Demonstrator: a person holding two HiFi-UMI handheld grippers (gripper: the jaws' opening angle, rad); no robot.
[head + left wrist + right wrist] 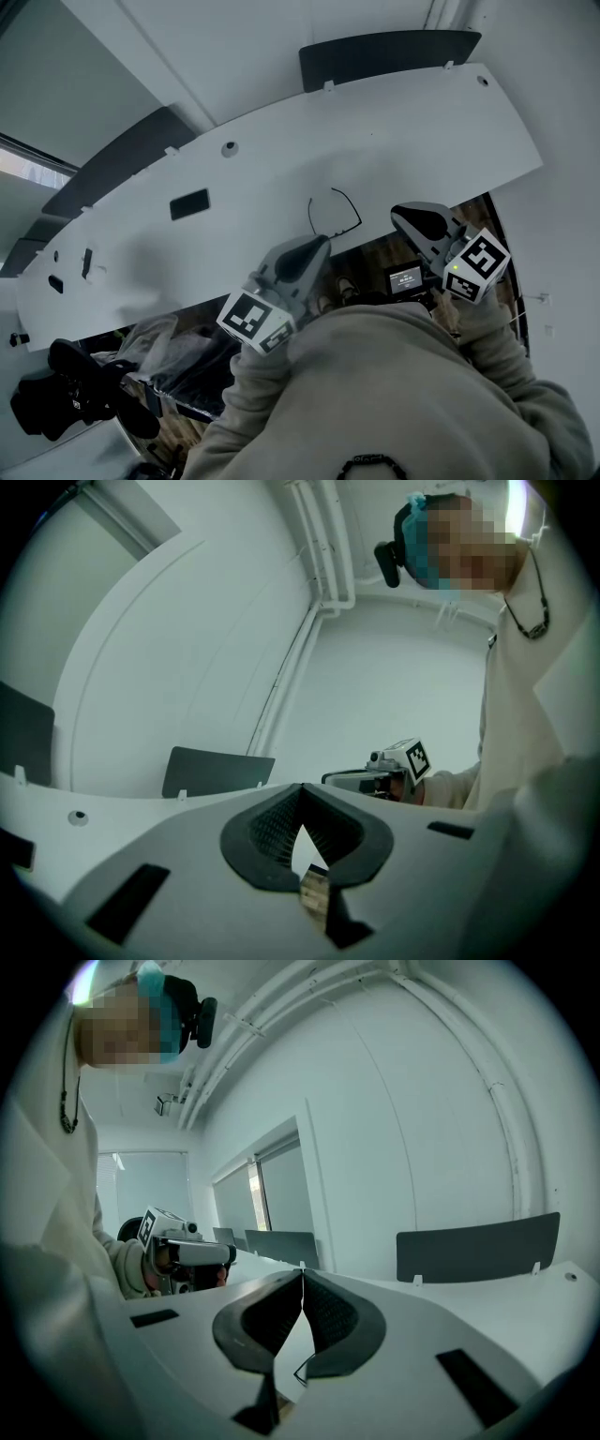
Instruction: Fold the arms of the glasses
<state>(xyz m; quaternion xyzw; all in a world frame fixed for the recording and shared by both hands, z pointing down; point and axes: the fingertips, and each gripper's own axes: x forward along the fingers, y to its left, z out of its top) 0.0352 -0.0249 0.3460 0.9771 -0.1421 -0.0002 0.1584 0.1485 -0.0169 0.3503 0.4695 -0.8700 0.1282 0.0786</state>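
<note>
**Over the near edge of the desk (394, 141), two hand-held grippers are hovering shut**

Ahead of both tips, the glasses (336, 212) are lying on the white desk, a thin dark wire frame. They are sitting just beyond the left hand-held gripper (314, 248) and to the inner side of the right hand-held gripper (405, 214), touching neither. Whether the arms are folded is too fine to tell.

The left hand-held gripper is showing its ribbed pads pressed together with nothing between them, and it is pointing about level. The right hand-held gripper is likewise closed tight and empty, tipping slightly downward. A sliver of dark frame is showing low in the gap under its pads.

Each hand-held gripper is appearing in the other's view, off to its inner side, held by a hand in a pale sleeve (412, 394).

Farther out from the tips, a black rectangular cut-out (189, 203) is sitting in the desk to the left, and dark panels (389, 56) are standing along the far edge
</note>
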